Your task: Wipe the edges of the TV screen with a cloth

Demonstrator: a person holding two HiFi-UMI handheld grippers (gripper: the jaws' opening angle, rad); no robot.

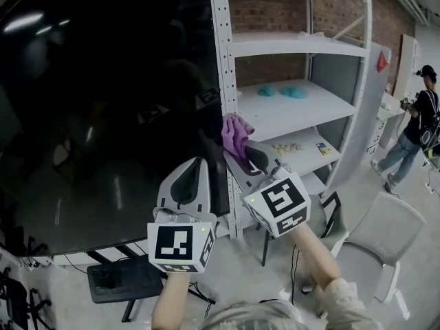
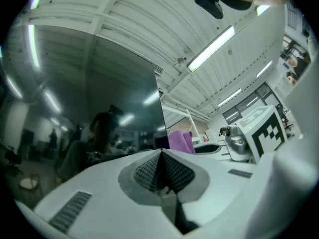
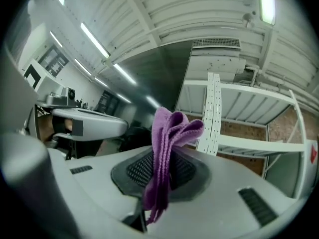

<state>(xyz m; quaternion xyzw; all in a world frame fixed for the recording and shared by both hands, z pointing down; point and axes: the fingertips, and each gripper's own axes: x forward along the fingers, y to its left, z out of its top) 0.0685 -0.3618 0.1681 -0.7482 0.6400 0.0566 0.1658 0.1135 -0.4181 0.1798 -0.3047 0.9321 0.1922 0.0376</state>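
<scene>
A large black TV screen (image 1: 96, 102) fills the left of the head view; its right edge (image 1: 214, 81) runs beside a white shelf post. My right gripper (image 1: 237, 150) is shut on a purple cloth (image 1: 236, 130), which sticks out bunched above the jaws and sits right at that screen edge. In the right gripper view the cloth (image 3: 167, 148) is pinched between the jaws and hangs down behind them. My left gripper (image 1: 199, 167) is shut with nothing in it, its tip close to the screen's lower right. In the left gripper view the jaws (image 2: 160, 156) meet, with the cloth (image 2: 180, 140) beyond.
A white metal shelf rack (image 1: 289, 108) stands right of the TV, with turquoise items (image 1: 282, 91) on one shelf. A grey chair (image 1: 378, 243) stands at lower right and a black stool (image 1: 124, 280) below the screen. A person (image 1: 416, 122) stands at far right.
</scene>
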